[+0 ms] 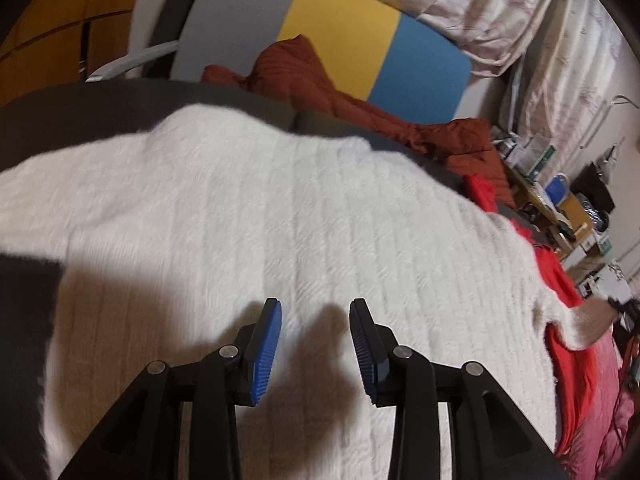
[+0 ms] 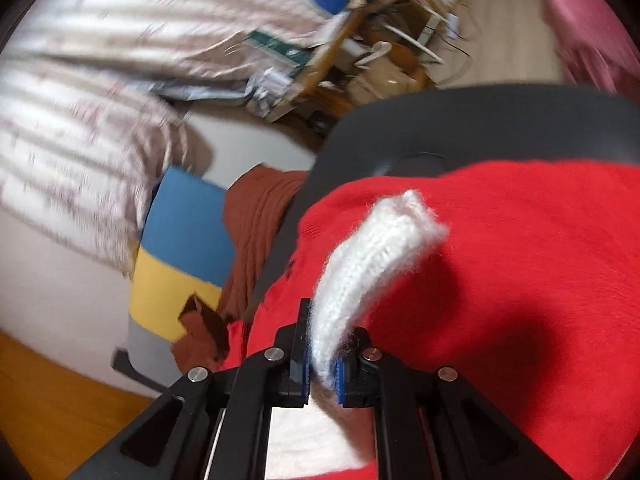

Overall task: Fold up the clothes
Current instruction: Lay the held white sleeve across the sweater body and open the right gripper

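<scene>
Black linkage arms fill the foot of the left wrist view, where the left gripper (image 1: 316,320) hangs with jaws apart and nothing between them over a white knit sweater (image 1: 248,216) spread across a dark worktop (image 1: 80,104), its shadow falling on the ribbed wool beneath

At 3 o'clock of the sweater a red garment (image 1: 560,280) pokes out from under its edge, and at 1 o'clock a rust-brown garment (image 1: 360,100) lies bunched against a chair (image 1: 340,24) with a back panelled in grey, yellow and blue. Pale patterned curtains (image 1: 520,20) hang at 1 o'clock, with a cluttered desk (image 1: 560,200) at 3 o'clock

In the right wrist view, blurred, the right gripper (image 2: 322,372) is clamped on a cuff-like end of the white sweater (image 2: 372,256), which curls up from the blue pads (image 2: 306,372) toward 1 o'clock. Behind it the red garment (image 2: 520,260) covers the worktop (image 2: 480,120) from 12 to 4 o'clock, directly under the raised wool. The brown garment (image 2: 260,232) and the chair (image 2: 180,240) sit at 9 o'clock
</scene>
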The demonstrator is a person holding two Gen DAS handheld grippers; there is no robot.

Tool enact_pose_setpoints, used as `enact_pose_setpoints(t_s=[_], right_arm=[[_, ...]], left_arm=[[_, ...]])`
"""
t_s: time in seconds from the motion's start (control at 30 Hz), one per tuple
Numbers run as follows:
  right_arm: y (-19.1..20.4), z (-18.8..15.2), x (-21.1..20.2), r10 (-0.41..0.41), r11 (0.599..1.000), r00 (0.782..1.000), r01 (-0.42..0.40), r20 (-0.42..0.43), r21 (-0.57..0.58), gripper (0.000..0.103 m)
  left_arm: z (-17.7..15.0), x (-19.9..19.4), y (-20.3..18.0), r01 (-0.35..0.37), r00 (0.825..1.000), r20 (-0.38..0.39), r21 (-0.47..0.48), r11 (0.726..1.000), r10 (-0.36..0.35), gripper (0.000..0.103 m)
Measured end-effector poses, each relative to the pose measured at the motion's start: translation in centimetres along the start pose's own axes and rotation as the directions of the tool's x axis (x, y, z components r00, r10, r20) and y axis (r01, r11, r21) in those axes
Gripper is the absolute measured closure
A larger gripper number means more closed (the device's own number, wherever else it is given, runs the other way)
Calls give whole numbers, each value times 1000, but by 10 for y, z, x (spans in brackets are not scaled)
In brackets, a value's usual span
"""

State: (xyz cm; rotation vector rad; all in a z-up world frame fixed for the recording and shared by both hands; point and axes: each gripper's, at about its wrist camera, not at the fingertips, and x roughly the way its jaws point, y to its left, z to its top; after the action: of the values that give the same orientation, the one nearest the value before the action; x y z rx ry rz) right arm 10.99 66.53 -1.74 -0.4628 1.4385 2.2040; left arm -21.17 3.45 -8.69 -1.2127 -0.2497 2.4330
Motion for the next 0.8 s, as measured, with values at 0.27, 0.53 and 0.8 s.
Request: enact_pose_setpoints(t_s=[0.27,0.53,0.8], right_arm=[[130,-54,25,63,948,994,-88,-91,-306,93],[233,-173,84,84,826,958,-220,-273,-519,93],[283,-327,149,-32,600,896,-338,-443,-725,93]], left_arm=[[-1,16,20,86,996,14,-22,996,-86,66],[-2,17,25,118,993,26,-42,992,-117,66],[-3,16,29,144,989,33,-58,988,-142,66]])
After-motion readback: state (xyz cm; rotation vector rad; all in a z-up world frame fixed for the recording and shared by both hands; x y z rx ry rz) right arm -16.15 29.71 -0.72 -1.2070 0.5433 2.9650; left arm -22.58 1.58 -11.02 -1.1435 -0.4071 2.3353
